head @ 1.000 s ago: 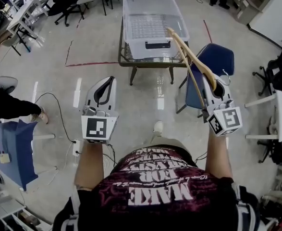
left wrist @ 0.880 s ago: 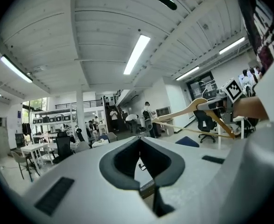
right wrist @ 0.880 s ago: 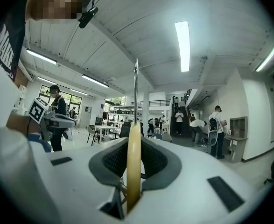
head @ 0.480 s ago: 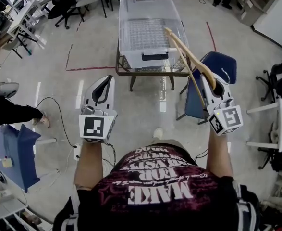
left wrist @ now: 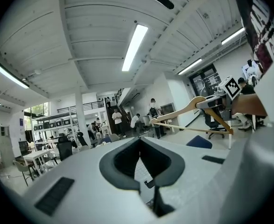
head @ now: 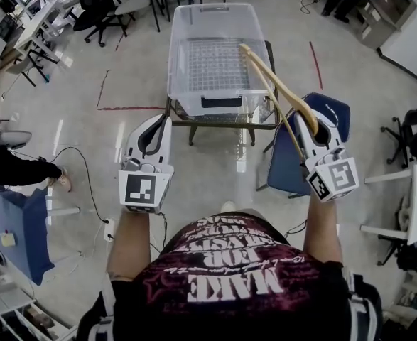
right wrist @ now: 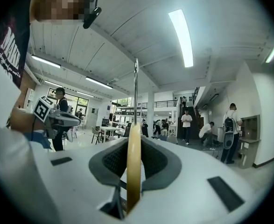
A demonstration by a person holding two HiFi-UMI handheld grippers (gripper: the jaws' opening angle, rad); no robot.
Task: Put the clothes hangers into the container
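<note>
Head view: right gripper (head: 311, 121) pinches the wooden hanger (head: 279, 87); left gripper (head: 164, 119) is pressed together.

The head view looks steeply down from above the person's shoulders; the container (head: 187, 98) lies far off at 12 o'clock, the left gripper (head: 164, 119) near at 9, the right gripper (head: 313, 119) near at 3; each gripper view sits close behind its own jaws and faces level into the hall; the left gripper view catches the hanger (left wrist: 172, 113) at 3 o'clock; the right gripper view catches the left gripper at 9; both share the staircase (right wrist: 193, 98).
</note>
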